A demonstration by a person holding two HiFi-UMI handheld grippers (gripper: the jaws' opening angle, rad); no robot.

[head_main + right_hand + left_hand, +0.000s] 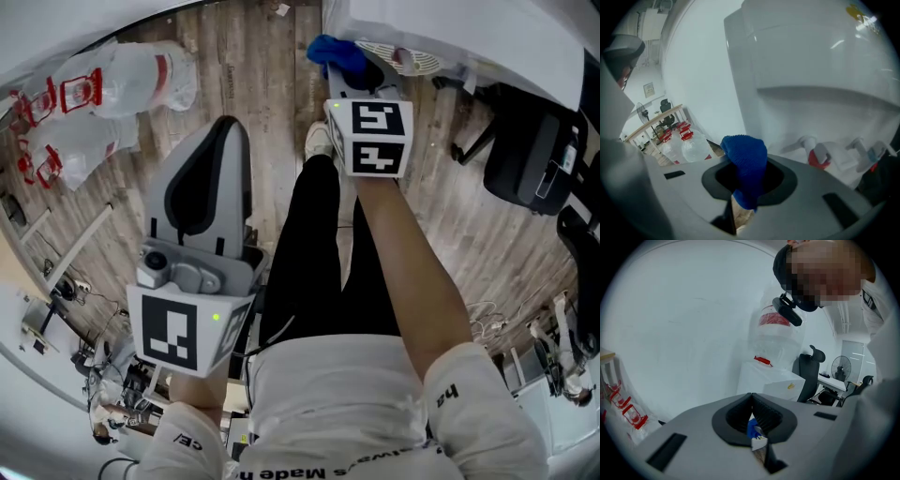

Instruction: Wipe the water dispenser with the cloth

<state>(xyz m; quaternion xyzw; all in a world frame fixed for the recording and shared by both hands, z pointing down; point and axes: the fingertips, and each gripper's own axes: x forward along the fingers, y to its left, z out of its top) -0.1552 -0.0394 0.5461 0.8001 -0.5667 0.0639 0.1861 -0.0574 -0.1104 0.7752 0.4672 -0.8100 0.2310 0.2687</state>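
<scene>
Jaws of the right gripper (355, 82), seen from the head view, are stretched forward with the blue cloth (336, 52) bunched at their tip, just beside the drip tray (401, 58) of the white water dispenser (450, 23). The left gripper (228, 124) hangs low by the person's leg, well apart from the dispenser and taking no part. Only the dispenser's top edge shows here, so contact cannot be judged. In the left gripper view the jaws meet at the tip with nothing clearly held. A small blue-and-white scrap shows low in the gap, too small to identify, and the dispenser stands far off by a chair (808, 376). In the right gripper view the jaws are closed tight on the cloth, which folds up over them. The dispenser's front fills the picture, near but apparently not touched, with its red tap (818, 157) below right. This looks like the approach before a wiping stroke, and the next move calls for pressing the cloth flat against the panel and sweeping, steering clear of the taps.
</scene>
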